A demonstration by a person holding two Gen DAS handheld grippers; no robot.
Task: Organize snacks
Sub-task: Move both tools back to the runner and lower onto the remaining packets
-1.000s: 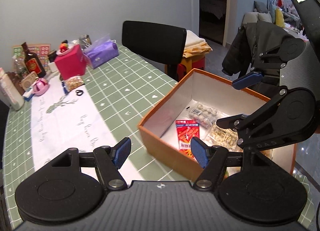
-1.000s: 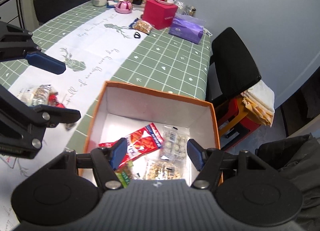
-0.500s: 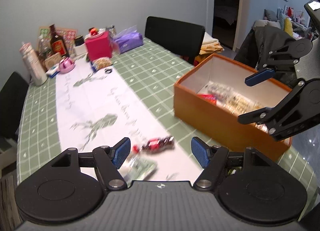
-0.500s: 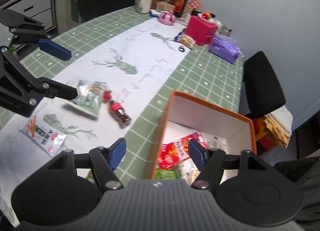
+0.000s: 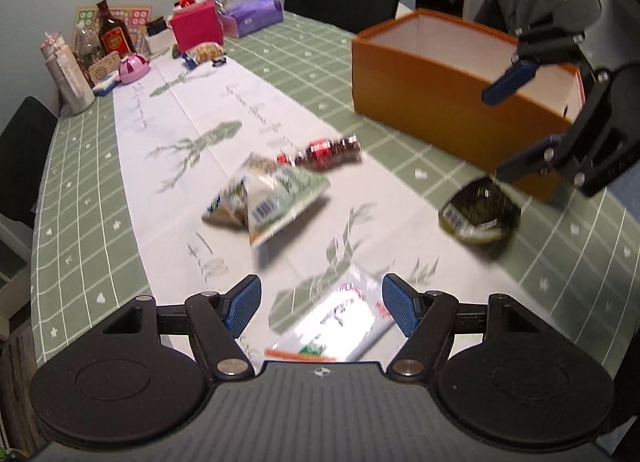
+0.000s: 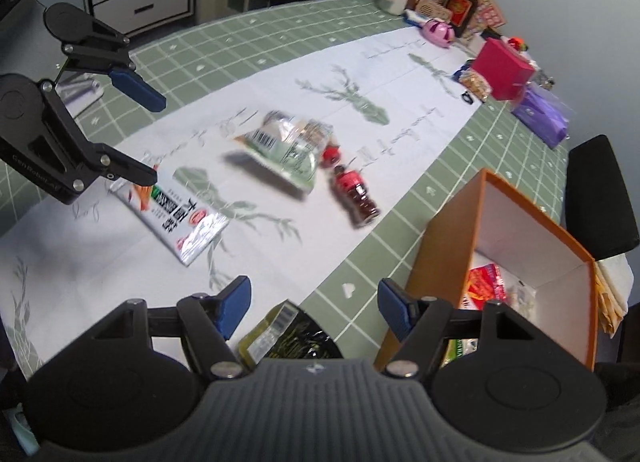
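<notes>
Four snacks lie loose on the worktop [image 5: 100, 190] beside the orange box [image 5: 452, 98], which already holds a few packets. In the left wrist view a flat white packet [image 5: 340, 318] sits at the bottom centre, directly under the left hand-held gripper [image 5: 320, 308], its long axis slanting from lower left to upper right across the gap between the fingers. The right wrist view shows the same packet at left centre, with the left gripper's lower finger just over its near end; whether it touches cannot be told. A dark green pack [image 6: 288, 338] lies at the bottom centre of the right wrist view, just below the right hand-held gripper [image 6: 314, 304] and close to the box's near wall. Farther up the runner, a pale green bag [image 5: 266, 198] and a small red bottle [image 5: 324, 152] lie side by side, nearly touching. So each gripper has its own nearest target. The left jaws stand wide and hold nothing. The right jaws are moderately wide, also hold nothing, and are not pressing on the pack.
</notes>
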